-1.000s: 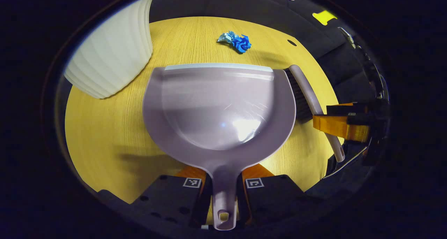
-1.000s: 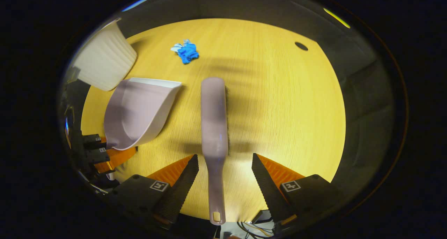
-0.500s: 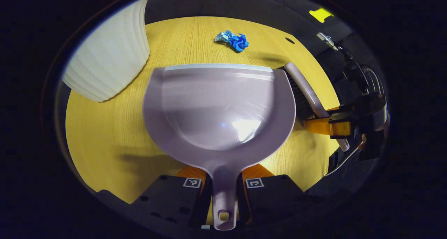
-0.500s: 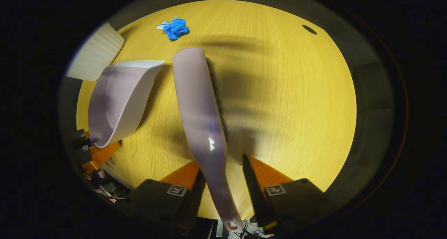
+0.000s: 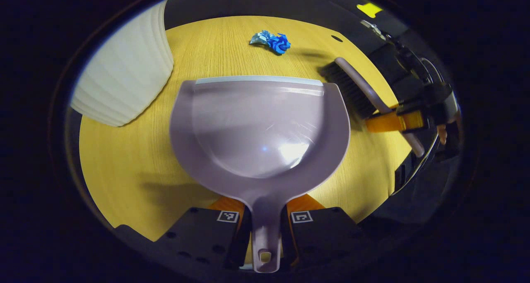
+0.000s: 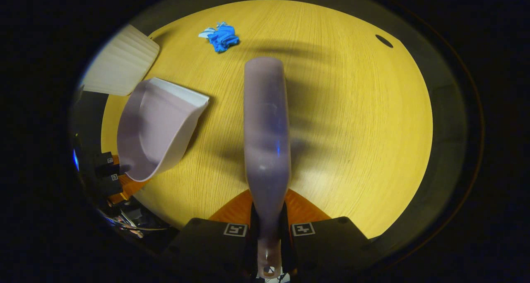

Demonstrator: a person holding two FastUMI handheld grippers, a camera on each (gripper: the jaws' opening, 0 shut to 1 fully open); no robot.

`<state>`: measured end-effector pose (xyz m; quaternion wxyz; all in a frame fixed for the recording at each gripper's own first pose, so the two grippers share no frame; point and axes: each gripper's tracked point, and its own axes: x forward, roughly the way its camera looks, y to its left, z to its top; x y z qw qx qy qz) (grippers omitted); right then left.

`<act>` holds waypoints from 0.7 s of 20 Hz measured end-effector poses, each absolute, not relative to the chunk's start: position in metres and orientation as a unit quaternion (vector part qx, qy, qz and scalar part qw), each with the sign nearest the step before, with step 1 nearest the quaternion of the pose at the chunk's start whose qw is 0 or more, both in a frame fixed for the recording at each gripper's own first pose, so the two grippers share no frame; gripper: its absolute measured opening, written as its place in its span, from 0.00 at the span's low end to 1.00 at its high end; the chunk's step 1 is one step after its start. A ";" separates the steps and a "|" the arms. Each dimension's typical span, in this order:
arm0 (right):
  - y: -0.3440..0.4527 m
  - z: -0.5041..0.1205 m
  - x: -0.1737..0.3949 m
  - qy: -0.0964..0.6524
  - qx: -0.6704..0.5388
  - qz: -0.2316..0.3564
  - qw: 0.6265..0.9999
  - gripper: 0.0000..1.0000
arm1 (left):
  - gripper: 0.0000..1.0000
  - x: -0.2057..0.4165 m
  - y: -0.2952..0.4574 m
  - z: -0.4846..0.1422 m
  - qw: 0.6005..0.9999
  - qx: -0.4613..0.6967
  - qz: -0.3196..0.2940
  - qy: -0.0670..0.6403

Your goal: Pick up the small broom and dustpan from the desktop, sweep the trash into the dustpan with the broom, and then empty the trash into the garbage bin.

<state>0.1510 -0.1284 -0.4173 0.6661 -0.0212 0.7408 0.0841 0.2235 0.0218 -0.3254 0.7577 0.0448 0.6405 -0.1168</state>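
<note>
A pale lilac dustpan (image 5: 261, 130) fills the middle of the left gripper view, its handle clamped between the fingers of my left gripper (image 5: 265, 233). The dustpan (image 6: 155, 130) also lies at the left in the right gripper view. My right gripper (image 6: 268, 241) is shut on the handle of the small lilac broom (image 6: 266, 130), which points forward over the wooden desktop (image 6: 352, 121). In the left gripper view the broom (image 5: 352, 86), bristles dark, hangs at the right, held by the other gripper (image 5: 397, 121). A crumpled blue paper scrap (image 5: 270, 41) lies beyond the dustpan's lip; the scrap (image 6: 221, 37) is far ahead of the broom.
A white ribbed bin (image 5: 124, 72) stands at the desktop's left, close to the dustpan; the bin (image 6: 120, 70) shows at upper left in the right gripper view. A small dark hole (image 6: 384, 41) marks the desktop's far right. Black cloth walls ring the table.
My right gripper has shut on the broom handle and raised the broom off the desktop, straightening it. The dustpan stays clamped in my left gripper; the view has edged back slightly.
</note>
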 end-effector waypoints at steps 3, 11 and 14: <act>-0.137 -0.409 0.207 0.725 -0.056 0.082 0.681 0.24 | 0.30 0.229 0.049 -0.316 0.743 0.087 -0.130 0.650; -0.129 -0.436 0.357 0.693 -0.156 0.113 0.694 0.24 | 0.29 0.288 0.069 -0.302 0.704 0.139 -0.180 0.673; -0.118 -0.457 0.364 0.699 -0.170 0.137 0.681 0.24 | 0.30 0.308 0.079 -0.302 0.694 0.177 -0.178 0.675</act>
